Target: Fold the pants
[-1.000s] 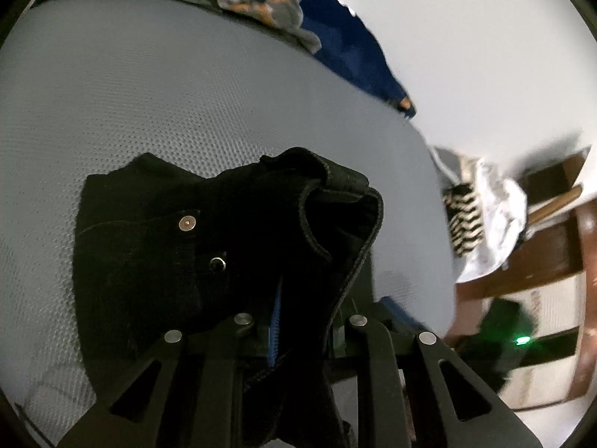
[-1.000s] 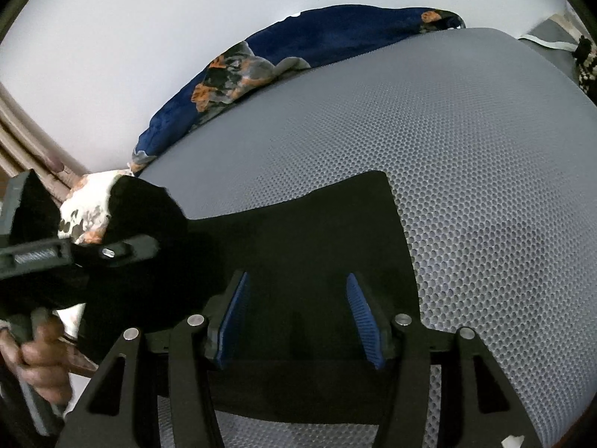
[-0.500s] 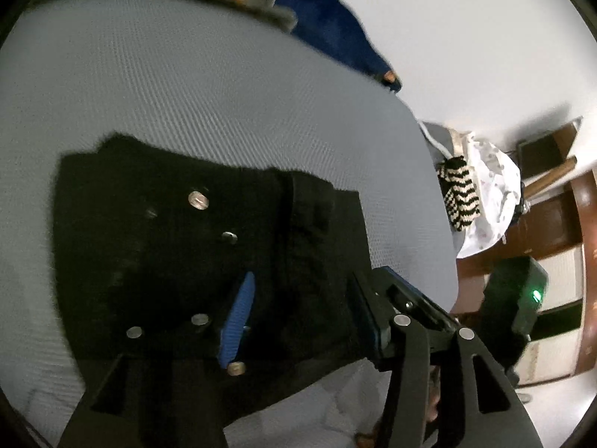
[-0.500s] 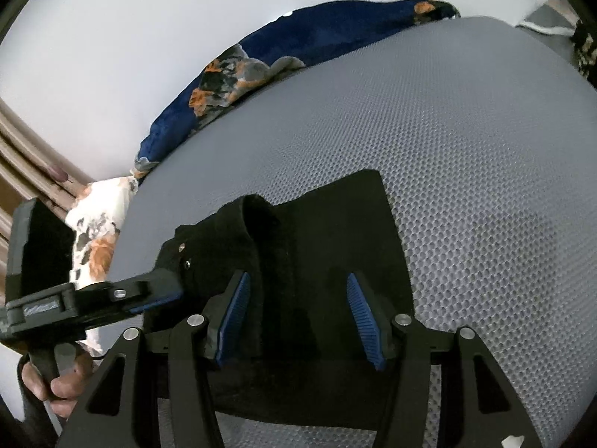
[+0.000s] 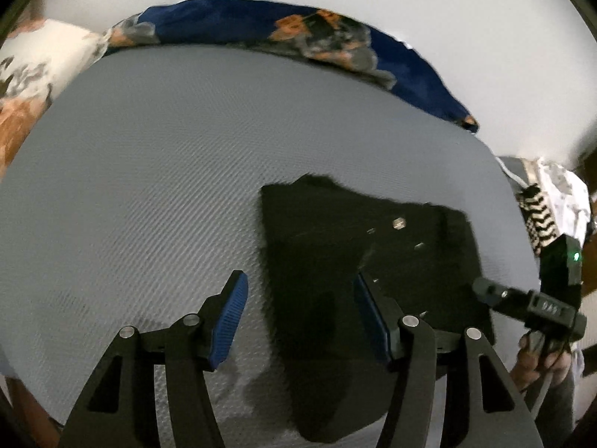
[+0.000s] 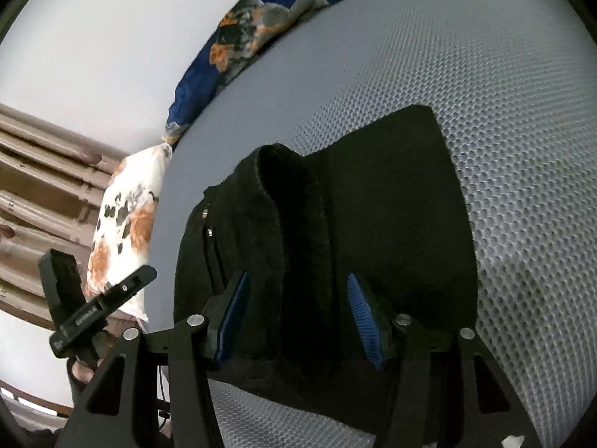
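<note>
The black pants [image 5: 358,261] lie folded into a compact stack on the grey bed [image 5: 149,186], in front of the blue flowered blanket [image 5: 298,26]. The left gripper [image 5: 298,317] hangs over the left edge of the pants, jaws apart and holding nothing. The right gripper [image 6: 294,313] hovers above a raised ridge in the pants, jaws apart too. The fold looks nearly finished; pressing that ridge flat and squaring the edges would probably tidy it without dragging the layers.
</note>
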Available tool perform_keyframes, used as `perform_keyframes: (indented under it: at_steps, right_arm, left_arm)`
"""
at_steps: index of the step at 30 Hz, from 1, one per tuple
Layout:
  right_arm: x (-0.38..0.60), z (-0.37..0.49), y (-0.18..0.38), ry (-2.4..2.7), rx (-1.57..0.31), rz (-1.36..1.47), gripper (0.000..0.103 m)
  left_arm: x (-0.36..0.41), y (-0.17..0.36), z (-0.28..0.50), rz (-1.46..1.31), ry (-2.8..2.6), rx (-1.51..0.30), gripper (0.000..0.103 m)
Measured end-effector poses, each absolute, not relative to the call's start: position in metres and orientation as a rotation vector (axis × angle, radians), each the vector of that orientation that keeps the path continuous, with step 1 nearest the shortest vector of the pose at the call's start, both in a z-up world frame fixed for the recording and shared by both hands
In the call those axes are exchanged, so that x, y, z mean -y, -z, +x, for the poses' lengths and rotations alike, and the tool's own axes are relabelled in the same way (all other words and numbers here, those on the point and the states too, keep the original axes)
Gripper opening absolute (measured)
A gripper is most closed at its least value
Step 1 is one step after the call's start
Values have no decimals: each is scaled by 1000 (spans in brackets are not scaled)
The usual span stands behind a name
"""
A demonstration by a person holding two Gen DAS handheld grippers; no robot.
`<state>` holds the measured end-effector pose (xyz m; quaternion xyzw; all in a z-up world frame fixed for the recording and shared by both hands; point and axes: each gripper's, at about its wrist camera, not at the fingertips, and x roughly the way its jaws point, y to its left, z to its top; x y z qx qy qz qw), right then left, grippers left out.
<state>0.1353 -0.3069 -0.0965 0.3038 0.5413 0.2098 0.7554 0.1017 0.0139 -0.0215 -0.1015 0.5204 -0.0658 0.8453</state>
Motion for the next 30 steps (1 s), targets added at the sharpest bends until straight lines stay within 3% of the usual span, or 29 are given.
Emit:
perform_keyframes:
  at_steps: [4,11,18,30]
  right_arm:
    - [301,149,107,-512,-1192,671,50]
    - [288,178,119,-564,-1176,750,36]
    - [279,174,101,-524,-1145,684,15]
    - [283,150,32,-464,-1018,609,11]
  left_arm:
    - [-26,36,95,-242,119,-1134,60]
    - [-29,46,91,-249,91,-1158,60]
    - [-24,46,95,-210,80,-1145,60]
    - [-12,45,101,-177,100,-1132,60]
